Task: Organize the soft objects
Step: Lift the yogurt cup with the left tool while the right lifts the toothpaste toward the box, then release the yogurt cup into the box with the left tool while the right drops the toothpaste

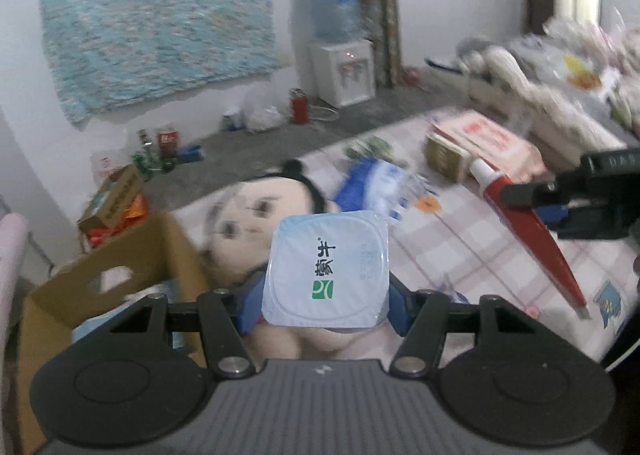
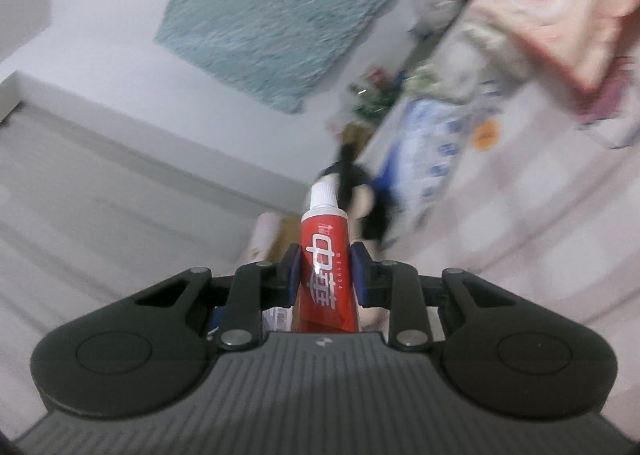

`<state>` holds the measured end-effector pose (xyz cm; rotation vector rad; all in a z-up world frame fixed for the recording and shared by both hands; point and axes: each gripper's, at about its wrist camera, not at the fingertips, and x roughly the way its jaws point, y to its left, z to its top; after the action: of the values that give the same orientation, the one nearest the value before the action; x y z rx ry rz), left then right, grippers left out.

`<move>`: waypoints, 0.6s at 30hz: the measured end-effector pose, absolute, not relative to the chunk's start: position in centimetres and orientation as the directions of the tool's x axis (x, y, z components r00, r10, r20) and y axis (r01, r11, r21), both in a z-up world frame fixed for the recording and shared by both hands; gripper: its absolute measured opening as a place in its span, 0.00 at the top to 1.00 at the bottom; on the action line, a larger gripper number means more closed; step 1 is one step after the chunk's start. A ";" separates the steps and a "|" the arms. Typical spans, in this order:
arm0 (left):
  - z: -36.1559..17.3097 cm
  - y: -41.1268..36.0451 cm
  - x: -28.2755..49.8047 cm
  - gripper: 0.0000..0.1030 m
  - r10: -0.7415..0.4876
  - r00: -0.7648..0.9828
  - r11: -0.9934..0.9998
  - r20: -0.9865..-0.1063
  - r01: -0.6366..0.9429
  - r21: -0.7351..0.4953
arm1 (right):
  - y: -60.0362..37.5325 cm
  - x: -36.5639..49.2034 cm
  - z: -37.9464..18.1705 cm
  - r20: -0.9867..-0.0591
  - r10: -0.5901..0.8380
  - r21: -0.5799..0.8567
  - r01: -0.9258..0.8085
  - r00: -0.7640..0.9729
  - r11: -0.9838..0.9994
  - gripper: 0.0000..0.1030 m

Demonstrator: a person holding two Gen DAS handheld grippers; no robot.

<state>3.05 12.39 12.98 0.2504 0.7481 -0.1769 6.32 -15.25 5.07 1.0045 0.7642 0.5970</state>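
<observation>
So the left gripper (image 1: 326,299) is clamped on the yogurt cup (image 1: 327,269) just right of the cardboard box (image 1: 120,291), while the right gripper (image 2: 326,275) pinches the toothpaste tube (image 2: 324,255) farther right, cap pointing away

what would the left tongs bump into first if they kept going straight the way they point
Probably the plush doll. The left tongs, shut on the yogurt cup, point at it lying on the checked sheet, with the cardboard box off to the left. Blur leaves depth uncertain.

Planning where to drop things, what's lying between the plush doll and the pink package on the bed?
In the left wrist view, a blue-and-white plastic pack lies between the plush doll and the pink package.
</observation>
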 end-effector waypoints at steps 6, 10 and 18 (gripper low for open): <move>16.4 19.9 1.3 0.40 0.066 0.731 0.978 -0.679 0.089 0.190 | -9.4 7.3 8.8 -0.216 0.846 0.913 -0.206 0.487 0.351 0.76; 15.7 25.7 2.5 0.40 0.181 0.694 0.974 -0.697 -0.026 0.227 | -4.4 8.6 10.4 -0.203 0.891 0.911 -0.255 0.406 0.324 0.75; 9.5 35.7 8.9 0.40 0.321 0.605 0.944 -0.729 -0.139 0.300 | 9.7 14.2 10.5 -0.280 0.930 0.909 -0.245 0.239 0.337 0.75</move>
<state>8.86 35.65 9.50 0.2222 0.8830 0.2683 14.18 9.72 10.45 0.8627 0.9948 0.9587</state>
